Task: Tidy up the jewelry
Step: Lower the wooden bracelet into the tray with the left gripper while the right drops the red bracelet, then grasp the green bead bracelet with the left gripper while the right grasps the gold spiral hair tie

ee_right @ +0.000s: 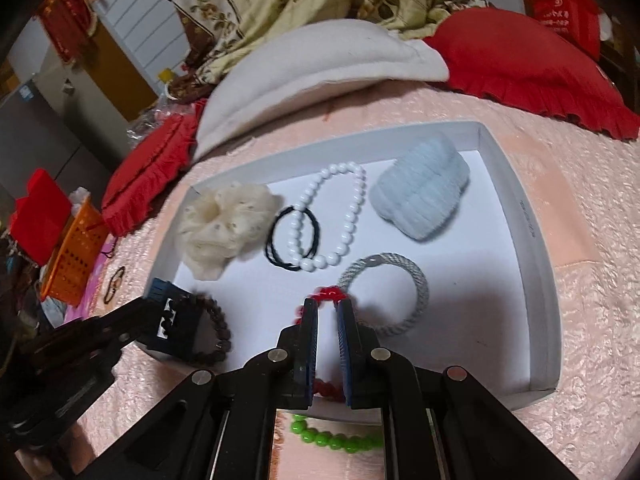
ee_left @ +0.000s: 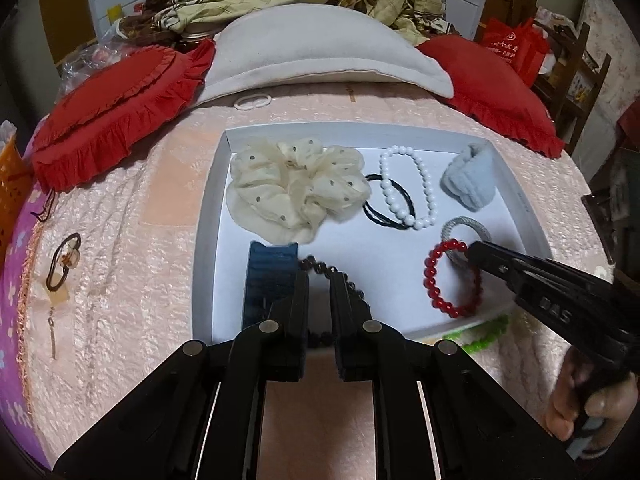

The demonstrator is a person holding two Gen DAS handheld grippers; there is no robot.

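A white tray (ee_left: 212,216) (ee_right: 536,240) lies on the pink bedspread. My left gripper (ee_left: 320,280) (ee_right: 154,312) hangs over its near left corner, jaws a narrow gap apart. A dark bead bracelet (ee_left: 318,268) (ee_right: 218,332) lies on the tray floor across that gap. My right gripper (ee_right: 328,308) (ee_left: 474,250) is shut on a red bead bracelet (ee_right: 328,292) (ee_left: 432,276) that touches the tray floor beside a grey braided hair tie (ee_right: 420,284). Further in lie a cream scrunchie (ee_left: 296,188), a white bead bracelet (ee_left: 386,184), a black hair tie (ee_left: 374,212) and a light blue fuzzy band (ee_left: 470,178).
A dark blue ridged piece (ee_left: 272,280) stands in the tray by my left fingers. A green bead bracelet (ee_right: 332,438) lies outside the near rim. Left on the bed lies a brown hair tie (ee_left: 64,260), with a white ring (ee_left: 252,101) behind the tray. Red pillows and an orange basket (ee_right: 76,256) flank the bed.
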